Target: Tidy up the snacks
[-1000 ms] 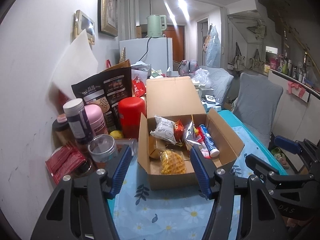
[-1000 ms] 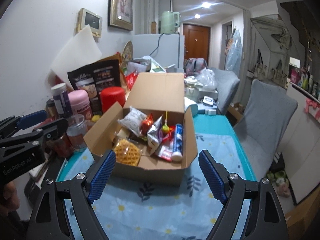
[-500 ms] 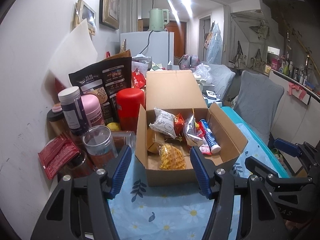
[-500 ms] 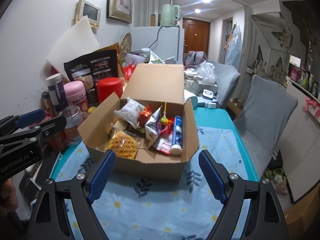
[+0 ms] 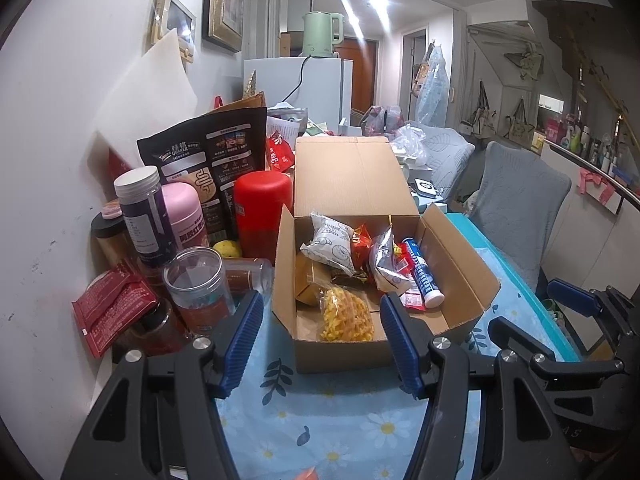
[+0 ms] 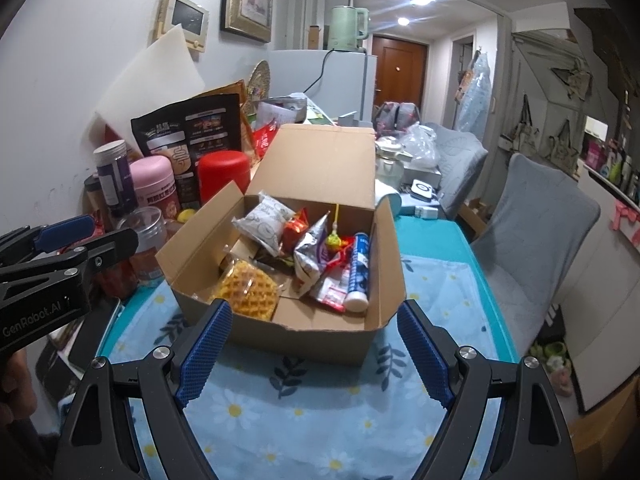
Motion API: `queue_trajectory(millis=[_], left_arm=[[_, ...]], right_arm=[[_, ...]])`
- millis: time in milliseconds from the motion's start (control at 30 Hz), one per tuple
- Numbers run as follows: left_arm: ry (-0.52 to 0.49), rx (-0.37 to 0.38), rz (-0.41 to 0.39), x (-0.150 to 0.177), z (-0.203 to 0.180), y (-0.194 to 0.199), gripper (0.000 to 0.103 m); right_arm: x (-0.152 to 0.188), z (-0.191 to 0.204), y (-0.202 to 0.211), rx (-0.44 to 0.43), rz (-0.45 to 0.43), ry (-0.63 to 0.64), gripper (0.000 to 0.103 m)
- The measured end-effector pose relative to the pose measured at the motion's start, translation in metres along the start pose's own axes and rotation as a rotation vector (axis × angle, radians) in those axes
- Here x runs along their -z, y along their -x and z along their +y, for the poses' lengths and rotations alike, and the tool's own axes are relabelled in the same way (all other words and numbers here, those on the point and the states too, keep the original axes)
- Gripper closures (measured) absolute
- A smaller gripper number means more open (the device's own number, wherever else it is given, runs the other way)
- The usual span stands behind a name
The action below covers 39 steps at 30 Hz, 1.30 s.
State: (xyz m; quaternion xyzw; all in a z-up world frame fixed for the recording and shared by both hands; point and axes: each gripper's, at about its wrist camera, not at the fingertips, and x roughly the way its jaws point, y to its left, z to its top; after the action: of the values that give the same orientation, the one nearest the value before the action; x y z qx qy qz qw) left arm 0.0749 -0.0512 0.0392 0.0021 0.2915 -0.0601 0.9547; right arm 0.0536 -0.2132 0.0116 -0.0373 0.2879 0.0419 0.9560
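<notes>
An open cardboard box (image 5: pixel 340 344) (image 6: pixel 304 336) stands on the flowered blue tablecloth. In it lie a yellow waffle pack (image 5: pixel 346 316) (image 6: pixel 250 292), a white bun pack (image 5: pixel 330 240) (image 6: pixel 264 220), a silver snack bag (image 5: pixel 384 260) (image 6: pixel 312 256), a red packet (image 5: pixel 362 240) and a blue-and-white tube (image 5: pixel 424 276) (image 6: pixel 358 272). My left gripper (image 5: pixel 320 320) hovers open just before the box's front wall, holding nothing. To its right, my right gripper (image 6: pixel 315 316) is open wider, also empty and short of the box. Each gripper shows at the edge of the other's view.
Left of the box, against the wall, crowd a red canister (image 5: pixel 262 212), a pink canister (image 5: pixel 186 216), a clear jar (image 5: pixel 198 284), a dark-lidded jar (image 5: pixel 138 208), red sachets (image 5: pixel 112 304) and a black pouch (image 5: pixel 208 160). A grey chair (image 5: pixel 520 208) stands right of the table.
Both views have drifted only slightly and the box looks a touch nearer. The jaws of both grippers stand as before, and nothing was taken or let go.
</notes>
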Motion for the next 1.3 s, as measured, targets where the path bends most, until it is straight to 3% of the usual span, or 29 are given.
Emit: queue_trajectory(millis=[1300], left_arm=[[-0.084, -0.025, 0.017, 0.007, -0.027, 0.008, 0.043]], right_arm=[[0.017, -0.027, 0.008, 0.034, 0.005, -0.077, 0.017]])
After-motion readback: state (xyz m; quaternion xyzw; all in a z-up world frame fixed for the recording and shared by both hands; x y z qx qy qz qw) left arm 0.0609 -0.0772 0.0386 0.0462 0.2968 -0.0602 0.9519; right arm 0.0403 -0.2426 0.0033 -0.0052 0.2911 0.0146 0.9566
